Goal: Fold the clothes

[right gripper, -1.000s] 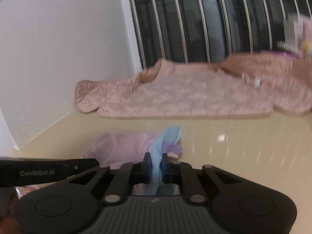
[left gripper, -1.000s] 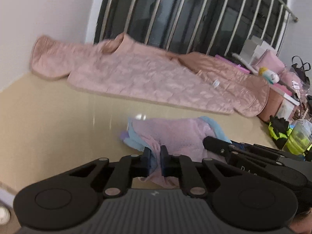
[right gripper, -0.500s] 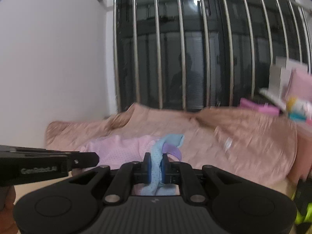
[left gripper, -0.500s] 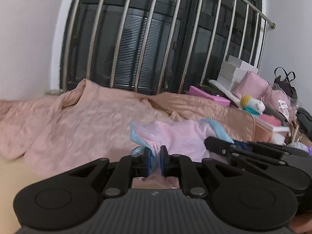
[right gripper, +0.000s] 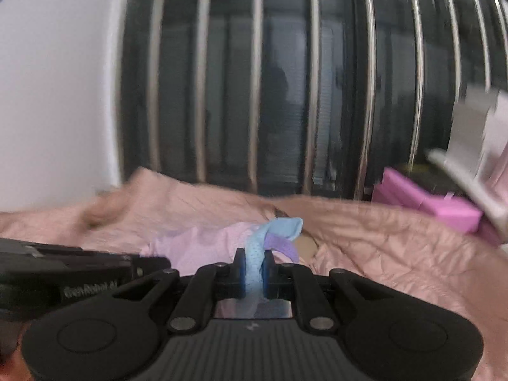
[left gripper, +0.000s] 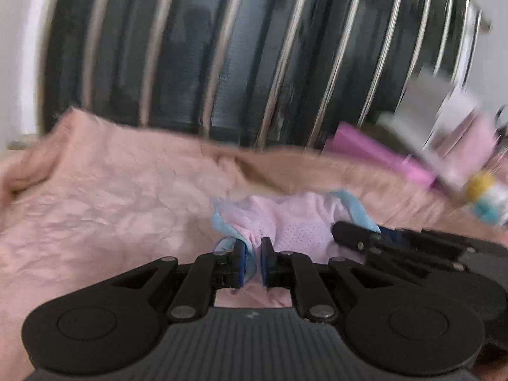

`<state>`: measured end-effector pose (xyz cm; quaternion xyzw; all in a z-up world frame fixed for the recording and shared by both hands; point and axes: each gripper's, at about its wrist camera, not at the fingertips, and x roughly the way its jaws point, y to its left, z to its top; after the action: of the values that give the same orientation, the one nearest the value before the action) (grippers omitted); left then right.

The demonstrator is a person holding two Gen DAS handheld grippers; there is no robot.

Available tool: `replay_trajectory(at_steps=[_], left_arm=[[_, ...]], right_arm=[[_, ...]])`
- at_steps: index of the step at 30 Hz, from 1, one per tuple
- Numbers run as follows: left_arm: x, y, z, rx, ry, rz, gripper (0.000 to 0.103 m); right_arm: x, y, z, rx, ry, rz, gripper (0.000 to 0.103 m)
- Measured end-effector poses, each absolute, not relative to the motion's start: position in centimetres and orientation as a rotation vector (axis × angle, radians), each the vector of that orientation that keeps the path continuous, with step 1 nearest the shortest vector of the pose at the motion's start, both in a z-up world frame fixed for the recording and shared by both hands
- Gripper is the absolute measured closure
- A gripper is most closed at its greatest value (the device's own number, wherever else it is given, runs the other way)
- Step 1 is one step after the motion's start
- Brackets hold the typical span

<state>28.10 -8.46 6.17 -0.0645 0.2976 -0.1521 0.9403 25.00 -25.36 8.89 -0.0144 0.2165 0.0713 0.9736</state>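
L. gripper [left gripper: 253, 262]: jaws nearly together, clamped on an edge of the small pink garment [left gripper: 295, 219], incl. its light-blue trim, which bunches between the blue pads; R. gripper [right gripper: 253, 268]: jaws likewise close-set, pinching a light-blue strip of the same garment, the strip rising upright between the pads and curling over at its top, w/ a purple band just beside it. Garment: pale pink perforated mesh w/ blue edging, held up between the two grippers, spanning from one to the other; in the L. wrist view the R. gripper's black body enters from the right, touching the garment's far edge; in the R. wrist view the L. gripper's black body enters from the left, lettering on its side too blurred to read w/ certainty. Behind and below the garment: large pink quilted jacket [left gripper: 104, 197], spread out flat and wrinkled, its tan lining showing at the folded-back collar; whether the small garment touches the jacket cannot be told. Background: row of upright metal bars [right gripper: 257, 79] in front of a dark window; white wall [right gripper: 57, 79] at left. Far right: magenta box [right gripper: 428, 203] and pale grey-white boxes [left gripper: 444, 117], strongly motion-blurred; a yellow-and-teal object at the L. view's right edge, too blurred to identify.
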Motion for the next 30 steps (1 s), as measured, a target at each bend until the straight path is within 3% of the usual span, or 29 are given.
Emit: replay_trajectory(at_steps=[3,6,7,8,9,15,18,21,25,27,29,30], left_arm=[[31.0,-9.7,2.8,-0.116,0.736,-0.306,0.093],[29.5,-9.3,1.4,-0.108,0.744,-0.34,0.089],[29.0,-8.8,1.2,-0.11,0.75,-0.338,0.08],[28.8,-8.3,1.2,-0.113,0.757,-0.321,0.064],[28.5,-7.8,1.3,-0.116,0.76,-0.301,0.058],[26.2,-3.4,4.2,-0.235,0.756,-0.224,0.058],[21.5,-3.0,6.7,-0.148,0.683,-0.203,0.057],[15.8,-2.6,8.2,-0.083,0.632,-0.189,0.049],[9.2,-2.6,9.1,0.03,0.585,-0.158,0.042],[5.8,-2.3,9.0,0.098,0.571,-0.116,0.038],[2.1,-1.5,8.5,0.102,0.551,-0.1,0.022],[0.3,-0.9,8.0,0.091,0.541,-0.098,0.019]], right_arm=[[30.1,-26.4,5.1,0.043,0.575,0.092,0.094],[31.5,-28.2,2.5,0.093,0.69,0.05,0.087],[31.1,-28.7,2.1,0.102,0.695,0.048,0.082],[30.5,-29.0,1.9,0.105,0.69,0.052,0.076],[30.0,-29.3,1.7,0.107,0.684,0.05,0.072],[26.1,-29.9,5.0,0.161,0.584,0.0,0.066],[22.4,-28.8,7.7,0.145,0.53,0.024,0.057],[17.7,-27.2,9.0,0.126,0.52,0.086,0.046],[10.9,-25.1,9.2,0.091,0.527,0.168,0.024],[7.7,-24.8,8.7,0.086,0.529,0.165,0.021],[4.4,-24.9,7.8,0.113,0.538,0.142,0.019],[2.7,-25.0,7.3,0.132,0.54,0.133,0.018]])
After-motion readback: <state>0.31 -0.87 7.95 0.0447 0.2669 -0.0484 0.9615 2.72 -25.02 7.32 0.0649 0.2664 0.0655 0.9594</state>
